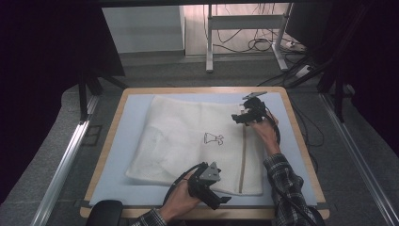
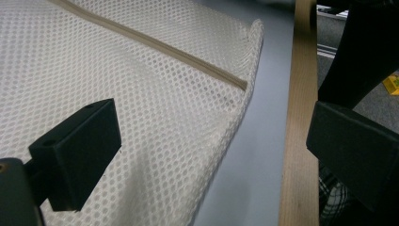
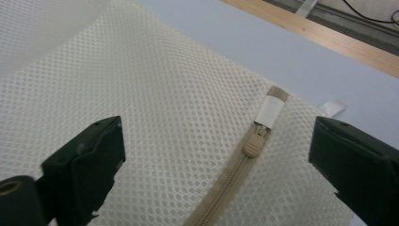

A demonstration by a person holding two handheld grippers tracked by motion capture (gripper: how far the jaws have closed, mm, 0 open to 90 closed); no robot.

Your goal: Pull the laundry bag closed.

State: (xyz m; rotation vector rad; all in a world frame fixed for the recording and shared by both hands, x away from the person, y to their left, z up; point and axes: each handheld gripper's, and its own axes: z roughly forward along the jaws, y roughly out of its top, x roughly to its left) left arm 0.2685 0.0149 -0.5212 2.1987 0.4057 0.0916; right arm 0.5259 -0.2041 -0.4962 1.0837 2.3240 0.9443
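Flat on the pale blue mat (image 1: 136,113), white mesh laundry bag (image 1: 188,141) — beige zipper pull (image 3: 251,146) framed between wide-open right gripper (image 3: 216,155), left gripper (image 2: 211,155) open at the near corner, likely for bracing.

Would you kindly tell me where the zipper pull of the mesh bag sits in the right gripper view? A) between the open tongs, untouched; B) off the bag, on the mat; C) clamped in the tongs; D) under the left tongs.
A: the zipper pull lies on the mesh bag between the wide-open right tongs, touching neither pad.
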